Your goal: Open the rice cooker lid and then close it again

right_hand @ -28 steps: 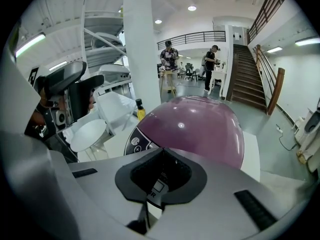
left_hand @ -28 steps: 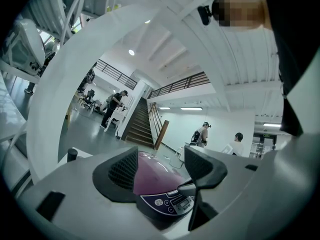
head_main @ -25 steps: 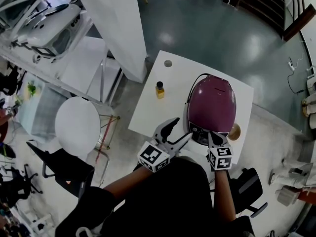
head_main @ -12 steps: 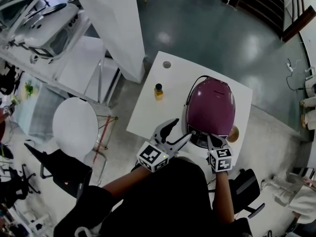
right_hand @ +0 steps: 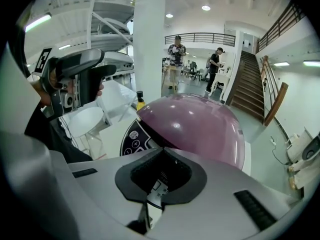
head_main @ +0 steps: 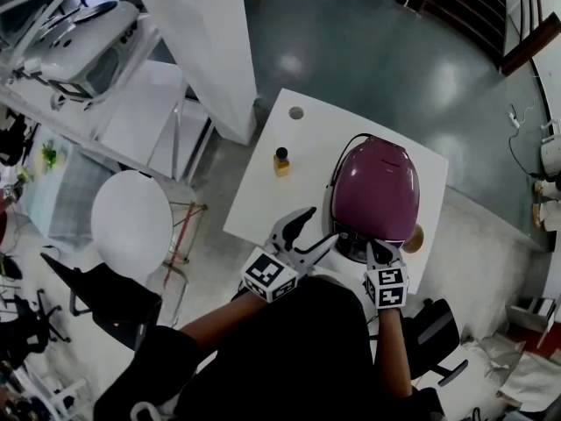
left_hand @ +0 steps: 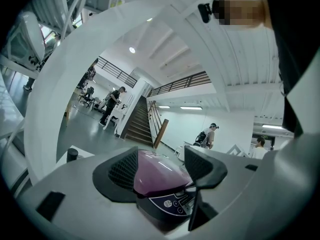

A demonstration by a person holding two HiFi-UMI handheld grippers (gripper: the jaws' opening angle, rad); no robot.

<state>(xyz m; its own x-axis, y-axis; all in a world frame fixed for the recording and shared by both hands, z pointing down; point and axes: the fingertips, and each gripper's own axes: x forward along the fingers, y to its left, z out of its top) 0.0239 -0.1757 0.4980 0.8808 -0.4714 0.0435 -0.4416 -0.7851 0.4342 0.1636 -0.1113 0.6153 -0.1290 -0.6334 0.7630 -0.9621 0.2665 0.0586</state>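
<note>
The purple rice cooker (head_main: 375, 187) stands on the white table (head_main: 263, 191) with its lid down. My right gripper (head_main: 377, 251) is shut and empty, with its tips at the lid's front edge above the dark control panel (right_hand: 131, 140). In the right gripper view the shut gripper (right_hand: 161, 154) points down at the dome lid (right_hand: 195, 124); whether the tips touch it I cannot tell. My left gripper (head_main: 321, 224) stands open to the left of the cooker's front, holding nothing. In the left gripper view the cooker (left_hand: 157, 171) shows beyond the spread gripper (left_hand: 162, 169).
A small yellow bottle with a black cap (head_main: 281, 160) stands on the table left of the cooker. A round brown object (head_main: 416, 235) sits by the cooker's right front. A white pillar (head_main: 206, 42), a round white stool (head_main: 131, 222) and a dark chair (head_main: 101, 292) are to the left.
My right gripper has rolled a little at the cooker's front. The lid stays down and the left gripper has hardly moved.
</note>
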